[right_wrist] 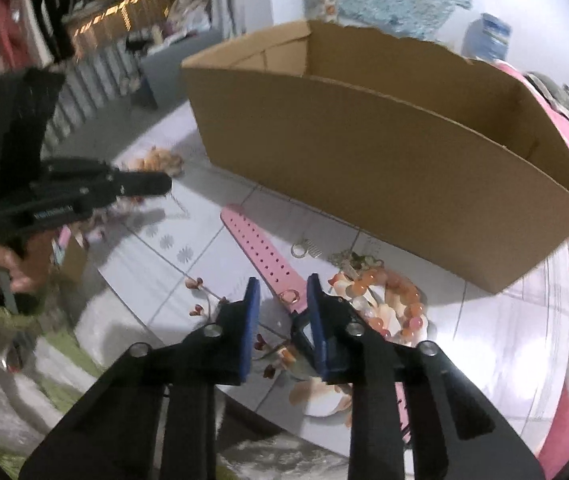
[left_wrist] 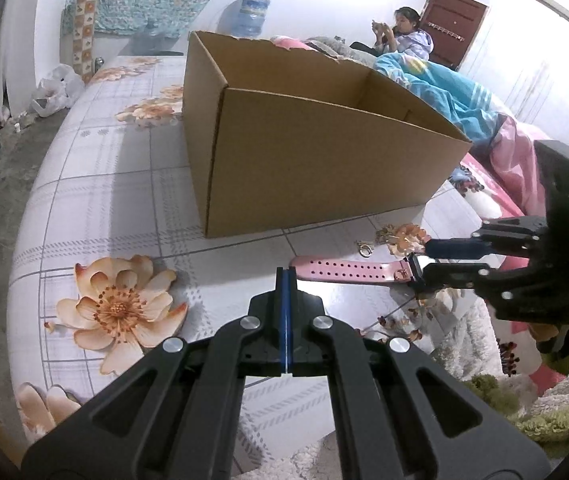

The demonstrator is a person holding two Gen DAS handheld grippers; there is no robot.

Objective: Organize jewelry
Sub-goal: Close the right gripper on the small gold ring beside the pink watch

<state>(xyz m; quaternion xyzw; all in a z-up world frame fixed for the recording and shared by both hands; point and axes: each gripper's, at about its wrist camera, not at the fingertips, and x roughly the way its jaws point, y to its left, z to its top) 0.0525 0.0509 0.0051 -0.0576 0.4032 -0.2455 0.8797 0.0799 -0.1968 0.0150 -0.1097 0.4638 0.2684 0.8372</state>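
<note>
Left wrist view, lower centre: left tool [left_wrist: 285, 280] fully closed, empty, tip hiding strap end of pink watch [left_wrist: 348, 271]. Right: right tool [left_wrist: 420, 258] narrowed around watch case, contact unclear. Beyond: cardboard box [left_wrist: 304, 160], interior mostly hidden. Bead bracelet [right_wrist: 400, 300] partly hidden, blurred.

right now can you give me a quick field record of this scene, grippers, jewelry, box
surface: floral cloth
box: open cardboard box, nothing visible inside from these angles
watch: pink watch lying flat in front of the box
right gripper: straddling the watch at its case end, pads not clearly pressing
left gripper: shut, empty, beside the strap tip
other jewelry: orange bead bracelet and small metal ring, loose near the box
</note>
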